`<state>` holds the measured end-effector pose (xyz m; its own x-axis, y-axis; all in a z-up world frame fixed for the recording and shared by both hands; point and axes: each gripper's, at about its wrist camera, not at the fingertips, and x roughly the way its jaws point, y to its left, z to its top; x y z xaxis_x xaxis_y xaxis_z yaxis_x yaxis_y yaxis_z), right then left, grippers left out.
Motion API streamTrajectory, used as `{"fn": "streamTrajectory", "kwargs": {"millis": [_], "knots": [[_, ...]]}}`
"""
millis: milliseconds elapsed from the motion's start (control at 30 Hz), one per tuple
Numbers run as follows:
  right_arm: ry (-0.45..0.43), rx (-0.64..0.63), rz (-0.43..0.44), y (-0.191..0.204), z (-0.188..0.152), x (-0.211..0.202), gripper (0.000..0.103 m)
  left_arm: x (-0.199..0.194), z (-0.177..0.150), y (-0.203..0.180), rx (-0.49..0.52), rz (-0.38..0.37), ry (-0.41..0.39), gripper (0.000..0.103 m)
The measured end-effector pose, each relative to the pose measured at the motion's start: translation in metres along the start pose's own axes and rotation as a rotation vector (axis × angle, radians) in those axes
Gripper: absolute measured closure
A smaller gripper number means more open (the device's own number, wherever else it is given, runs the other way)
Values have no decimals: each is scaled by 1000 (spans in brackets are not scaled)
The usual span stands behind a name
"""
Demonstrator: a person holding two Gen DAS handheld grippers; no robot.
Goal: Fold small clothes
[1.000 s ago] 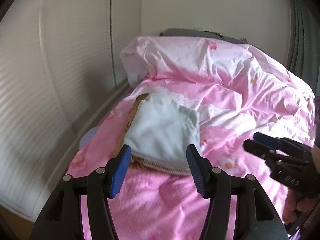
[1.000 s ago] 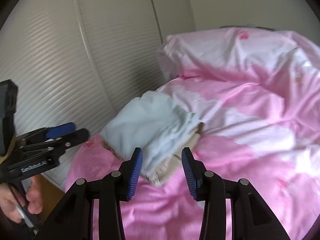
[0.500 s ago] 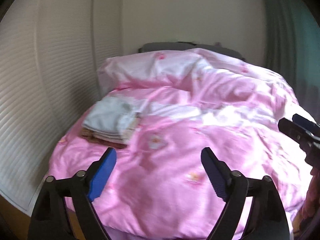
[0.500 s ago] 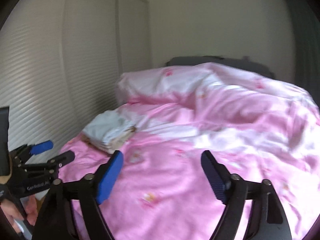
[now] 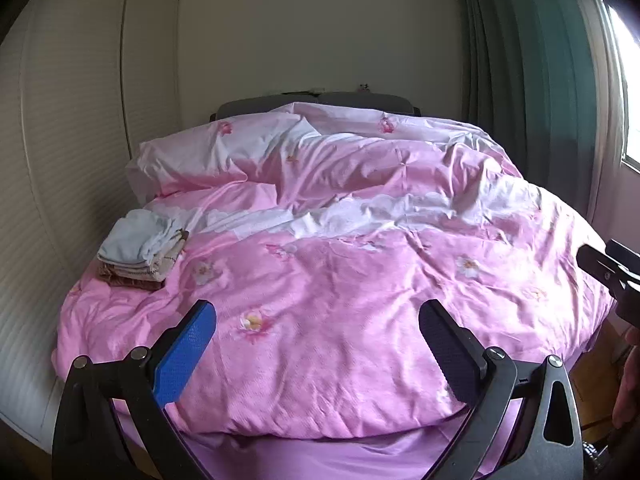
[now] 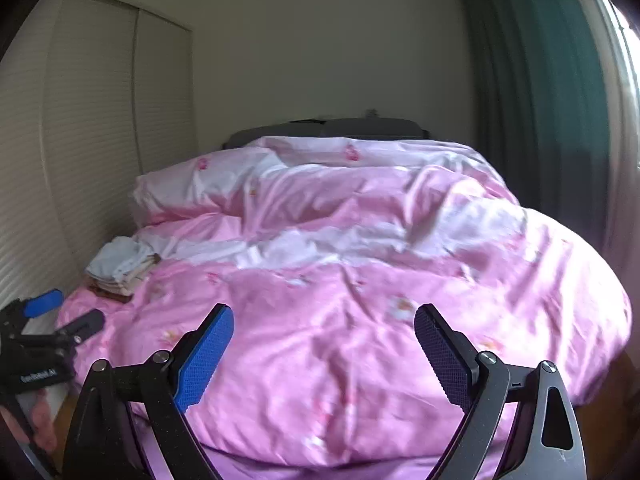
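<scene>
Both grippers hang over the near end of the bed, jaws spread wide and empty: the left gripper (image 5: 318, 344) and right gripper (image 6: 324, 344), each with ribbed blue pads on black arms. The stack (image 5: 140, 250) of folded clothes, pale blue cloth over beige and brown layers, sits on the rumpled, glossy pink duvet (image 5: 360, 280) near its left edge.

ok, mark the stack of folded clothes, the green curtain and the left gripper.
stack of folded clothes (image 5: 138, 250), left wrist view, pale top garment
green curtain (image 5: 532, 80), left wrist view, mid-drape
left gripper (image 5: 318, 350), left wrist view, between fingertips
</scene>
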<state>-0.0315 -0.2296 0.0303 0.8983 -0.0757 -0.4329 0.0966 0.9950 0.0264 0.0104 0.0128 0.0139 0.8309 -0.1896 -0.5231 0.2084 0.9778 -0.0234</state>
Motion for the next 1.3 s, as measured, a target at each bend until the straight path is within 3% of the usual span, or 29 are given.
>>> {"fn": "streamTrajectory", "kwargs": {"millis": [300, 667, 1300], "knots": [[-6, 32, -57, -38, -23, -38, 10, -13, -20, -2, -39, 41, 9, 0], [-10, 18, -74, -37, -40, -45, 10, -14, -35, -11, -15, 61, 6, 0], [-35, -2, -80, -37, -38, -53, 10, -13, -35, -9, -2, 75, 6, 0]]}}
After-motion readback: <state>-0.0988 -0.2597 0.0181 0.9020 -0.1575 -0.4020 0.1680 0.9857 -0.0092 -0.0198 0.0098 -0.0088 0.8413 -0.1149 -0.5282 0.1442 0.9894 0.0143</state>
